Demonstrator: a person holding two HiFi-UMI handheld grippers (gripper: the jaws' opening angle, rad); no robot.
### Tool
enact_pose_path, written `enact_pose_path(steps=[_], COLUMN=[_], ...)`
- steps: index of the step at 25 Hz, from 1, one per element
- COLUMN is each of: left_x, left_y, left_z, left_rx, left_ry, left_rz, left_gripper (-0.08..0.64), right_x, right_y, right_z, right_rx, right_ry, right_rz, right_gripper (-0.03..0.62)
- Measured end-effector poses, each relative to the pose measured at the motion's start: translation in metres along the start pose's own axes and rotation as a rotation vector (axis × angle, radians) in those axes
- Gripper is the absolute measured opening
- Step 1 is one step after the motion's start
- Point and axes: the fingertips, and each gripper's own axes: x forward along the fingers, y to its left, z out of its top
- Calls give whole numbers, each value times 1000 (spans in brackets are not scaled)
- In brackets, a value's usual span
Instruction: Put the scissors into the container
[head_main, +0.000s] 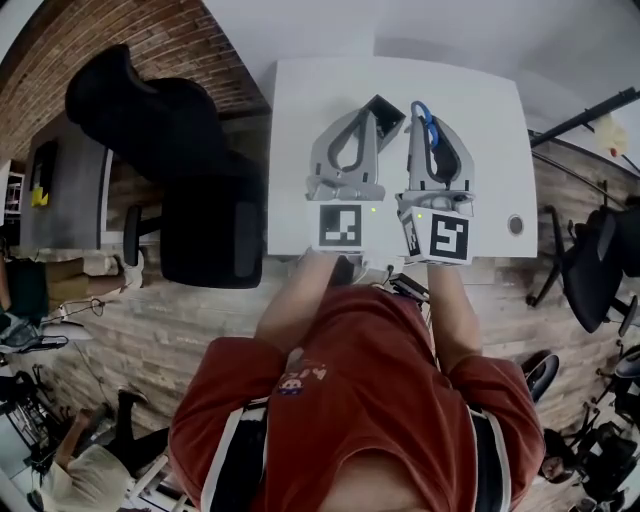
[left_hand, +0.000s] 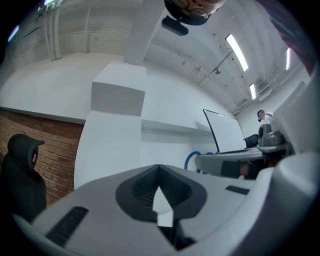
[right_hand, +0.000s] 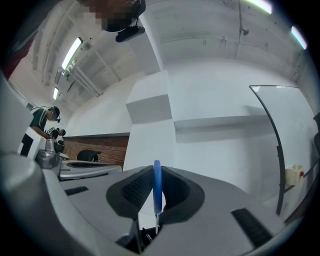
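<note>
We had the scissors (right_hand: 157, 186) clamped in the right gripper (right_hand: 156, 170), their blue handle standing edge-on between the dark pads, and from the head view the blue loops (head_main: 425, 117) showed at that gripper's tips above the white table (head_main: 295, 150). The left gripper (left_hand: 159, 169) was closed with its tips meeting and nothing between them. It sat just beside the right one, both pointing toward the far side of the table. The dark container (head_main: 387, 106) stood on the table at the tips of the left gripper (head_main: 368, 112), close to the right gripper (head_main: 416, 108), so we judged that we were in the carry, with the drop not yet made. To do it well, we thought the right grip should stay firm, since the hold was on a thin handle edge that could twist or slip between the pads. We could not see where the blades pointed, so we reckoned we should check that before lowering, bring the scissors squarely over the opening, and part the jaws only once they were well inside. The closed left gripper looked well placed to steady the container's wall if it tipped or slid on the smooth table
</note>
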Motion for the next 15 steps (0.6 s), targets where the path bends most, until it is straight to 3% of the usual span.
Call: enact_pose_path(steps=[15], left_x=[30], left_y=[29], left_z=[-19], left_rx=[-21], left_ry=[6], left_rz=[-12], left_gripper=[12], right_x=[41], right_y=[4], right_z=[-21], right_rx=[1], right_ry=[22], right_rz=[-7], right_gripper=[52])
